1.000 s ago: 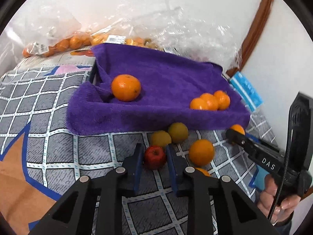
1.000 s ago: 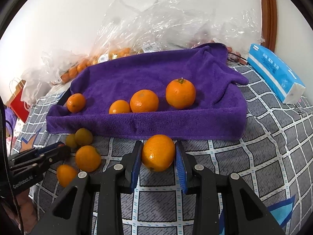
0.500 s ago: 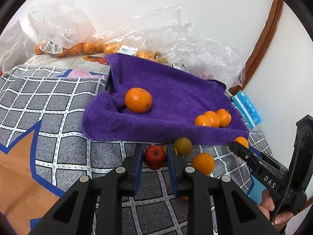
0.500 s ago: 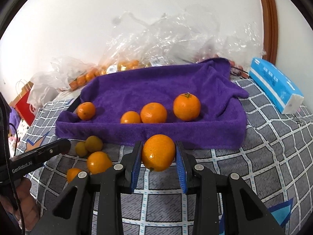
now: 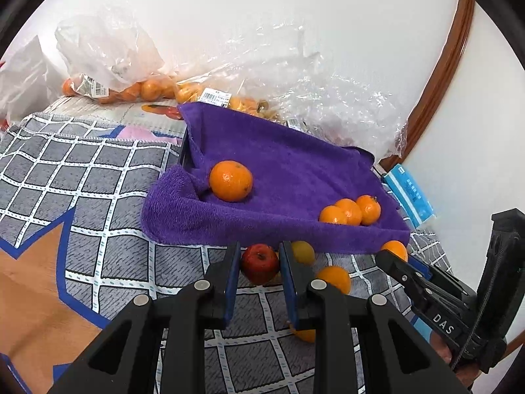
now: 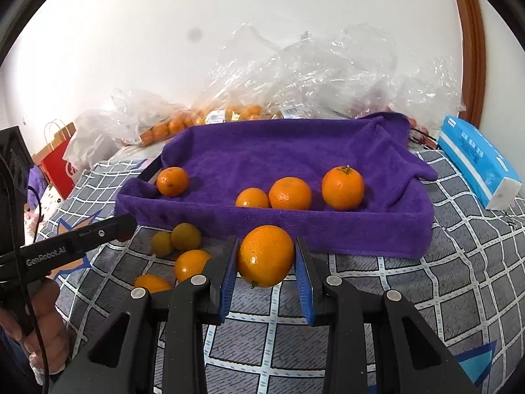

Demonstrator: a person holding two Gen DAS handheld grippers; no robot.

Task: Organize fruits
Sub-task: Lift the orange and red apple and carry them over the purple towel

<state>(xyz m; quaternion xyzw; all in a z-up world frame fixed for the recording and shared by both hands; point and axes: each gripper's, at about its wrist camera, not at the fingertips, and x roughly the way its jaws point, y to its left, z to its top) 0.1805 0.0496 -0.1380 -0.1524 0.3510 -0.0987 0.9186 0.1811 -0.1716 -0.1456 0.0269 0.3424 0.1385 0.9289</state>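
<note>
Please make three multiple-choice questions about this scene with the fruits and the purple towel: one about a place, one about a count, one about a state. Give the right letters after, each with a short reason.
1. Where does the blue tissue pack lie in the right wrist view?
A. right of the purple towel
B. on the towel
C. under the plastic bags

2. How many oranges lie on the towel?
A. two
B. four
C. six

3. What does the left gripper hold?
A. nothing
B. an orange
C. a red apple

Answers:
1. A, the pack rests on the checked cloth beside the towel's right edge.
2. B, one orange sits alone at the left and three in a row at the right.
3. C, the blue pads press on the apple; the right gripper holds a large orange.
</note>
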